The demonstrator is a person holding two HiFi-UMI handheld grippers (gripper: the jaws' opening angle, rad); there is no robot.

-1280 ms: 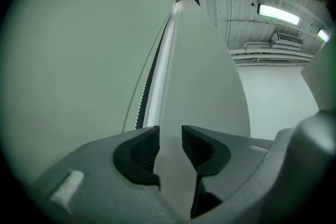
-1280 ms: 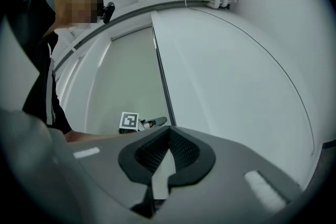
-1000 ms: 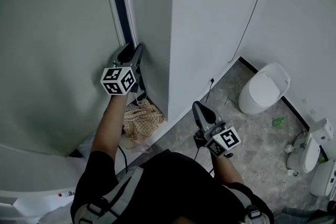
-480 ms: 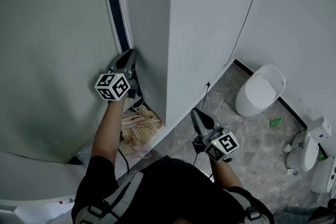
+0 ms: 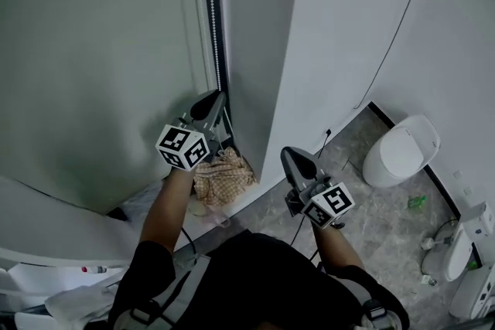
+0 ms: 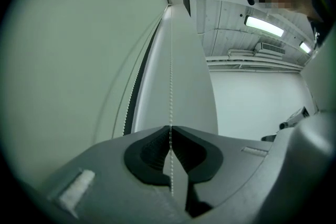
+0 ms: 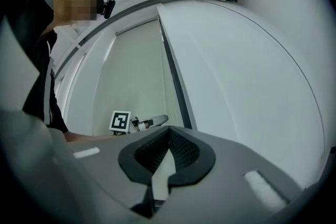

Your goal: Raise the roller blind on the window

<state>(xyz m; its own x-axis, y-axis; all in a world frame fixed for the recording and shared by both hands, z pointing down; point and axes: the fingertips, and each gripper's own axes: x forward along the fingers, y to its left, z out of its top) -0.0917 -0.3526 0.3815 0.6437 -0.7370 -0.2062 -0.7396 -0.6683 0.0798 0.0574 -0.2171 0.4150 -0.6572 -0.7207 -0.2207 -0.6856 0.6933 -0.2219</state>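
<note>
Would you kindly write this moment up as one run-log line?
left hand-held gripper: jaws just closed on bead chain | right hand-held gripper: shut, empty | roller blind: down over window

The head view is dim and grey, lit softly and evenly, without hard shadows. Both gripper views bulge, lines bowing toward black corners. A long white ceiling strip light glares in the left gripper view; the thin white bead chain is crisp, the grey left hand-held gripper soft.
</note>
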